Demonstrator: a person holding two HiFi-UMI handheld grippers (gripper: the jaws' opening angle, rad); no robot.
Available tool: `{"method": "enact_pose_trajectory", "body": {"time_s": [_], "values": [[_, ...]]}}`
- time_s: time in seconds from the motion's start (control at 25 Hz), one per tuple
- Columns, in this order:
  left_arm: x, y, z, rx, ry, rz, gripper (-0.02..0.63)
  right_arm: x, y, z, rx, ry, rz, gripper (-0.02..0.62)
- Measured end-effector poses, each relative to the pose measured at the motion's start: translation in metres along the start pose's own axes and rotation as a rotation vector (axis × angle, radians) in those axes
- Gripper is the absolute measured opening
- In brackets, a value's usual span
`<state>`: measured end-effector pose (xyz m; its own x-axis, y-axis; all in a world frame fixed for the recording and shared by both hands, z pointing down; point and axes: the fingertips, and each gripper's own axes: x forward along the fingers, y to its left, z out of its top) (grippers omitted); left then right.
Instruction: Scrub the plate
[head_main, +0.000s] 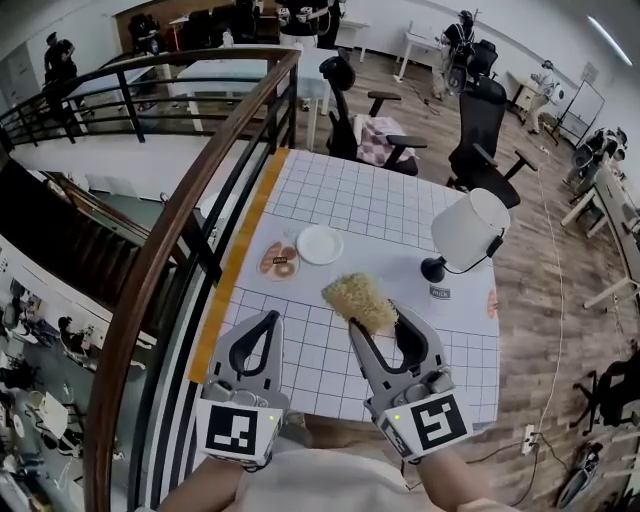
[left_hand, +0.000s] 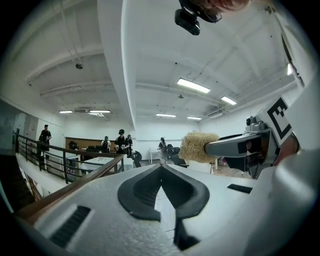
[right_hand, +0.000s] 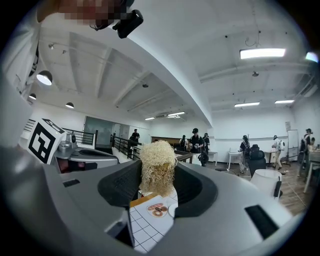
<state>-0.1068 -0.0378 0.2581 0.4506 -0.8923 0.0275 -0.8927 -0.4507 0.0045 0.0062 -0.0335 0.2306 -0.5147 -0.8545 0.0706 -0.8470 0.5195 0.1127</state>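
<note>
A small white plate (head_main: 320, 244) lies on the white gridded table (head_main: 380, 205), well ahead of both grippers. In the right gripper view only its rim (right_hand: 172, 210) shows. My right gripper (head_main: 376, 318) is shut on a tan fibrous scrubber (head_main: 358, 298), held in the air over the table's near half. The scrubber (right_hand: 157, 167) stands up between the jaws of that gripper (right_hand: 157, 181). My left gripper (head_main: 268, 318) hangs beside it, shut with nothing in it; its jaws (left_hand: 161, 170) meet at the tips. From there the scrubber (left_hand: 199, 147) shows at the right.
A flat mat with a doughnut picture (head_main: 279, 260) lies just left of the plate. A white-shaded desk lamp (head_main: 468, 232) stands at the table's right. A curved wooden handrail (head_main: 190, 200) runs along the left edge. Office chairs (head_main: 375, 135) stand behind the table.
</note>
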Motion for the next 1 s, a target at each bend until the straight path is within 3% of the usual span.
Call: {"method": "enact_pose_trajectory", "body": {"time_s": [0.12,0.52,0.68,0.84,1.0], "values": [[0.006,0.007,-0.008,-0.034,0.003,0.022,0.012,0.009,-0.003,-0.001,0.031,0.001,0.005,0.193],[0.03,0.005,-0.017,-0.001,0.05,0.072,0.012,0.021,-0.031,-0.019,0.102,0.009,0.051,0.193],[0.041,-0.006,-0.025,-0.024,0.069,0.067,0.012,0.026,-0.045,-0.033,0.185,0.024,0.081,0.193],[0.055,-0.006,-0.039,0.018,0.088,0.071,0.012,0.037,-0.057,-0.047,0.201,0.04,0.087,0.193],[0.079,-0.006,-0.044,-0.009,0.102,0.047,0.012,0.055,-0.07,-0.061,0.24,0.062,0.089,0.193]]}}
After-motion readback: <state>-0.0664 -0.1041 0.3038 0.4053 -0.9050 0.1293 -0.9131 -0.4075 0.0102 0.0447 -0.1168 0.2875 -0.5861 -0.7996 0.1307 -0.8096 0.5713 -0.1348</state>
